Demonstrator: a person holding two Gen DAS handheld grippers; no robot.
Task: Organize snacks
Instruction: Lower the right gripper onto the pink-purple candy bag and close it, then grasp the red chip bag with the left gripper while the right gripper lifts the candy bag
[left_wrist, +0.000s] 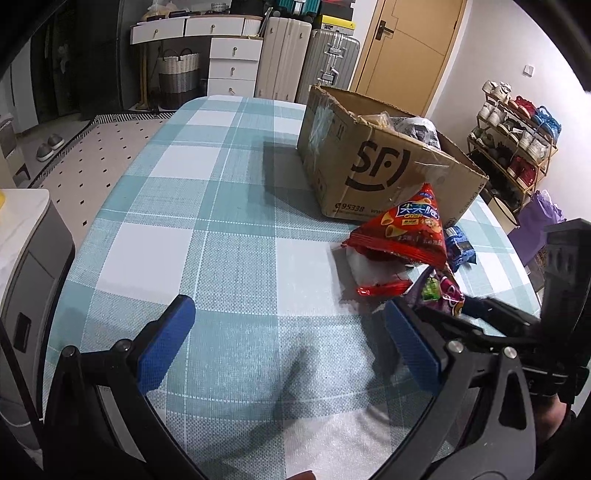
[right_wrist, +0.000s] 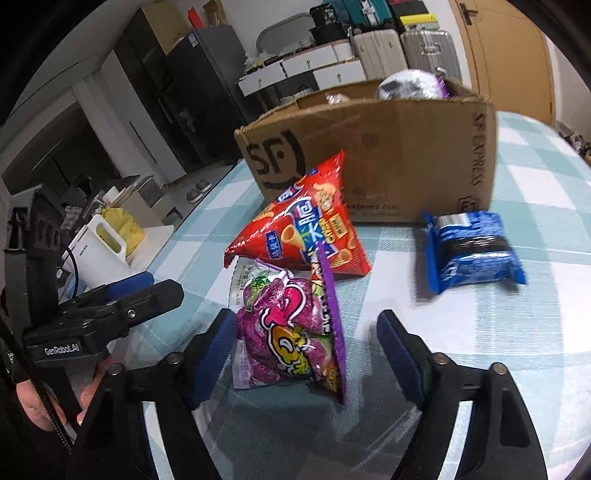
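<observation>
A purple snack bag (right_wrist: 291, 332) stands on edge between the fingers of my right gripper (right_wrist: 306, 321). The left pad is close against the bag and the right pad stands clear of it, so the gripper is open. A red crisp bag (right_wrist: 303, 229) leans just behind the purple one, and a blue cookie pack (right_wrist: 472, 251) lies to the right. Behind them stands an open cardboard box (right_wrist: 406, 155) with snacks inside. My left gripper (left_wrist: 288, 308) hangs open over bare tablecloth, left of the red bag (left_wrist: 406, 229), the purple bag (left_wrist: 443, 295) and the box (left_wrist: 351, 162).
The table (left_wrist: 207, 229) wears a teal and white checked cloth and its left edge curves near a white cabinet (left_wrist: 26, 236). Suitcases (left_wrist: 306, 59) and white drawers (left_wrist: 232, 62) stand at the far wall, with a shoe rack (left_wrist: 517, 140) to the right.
</observation>
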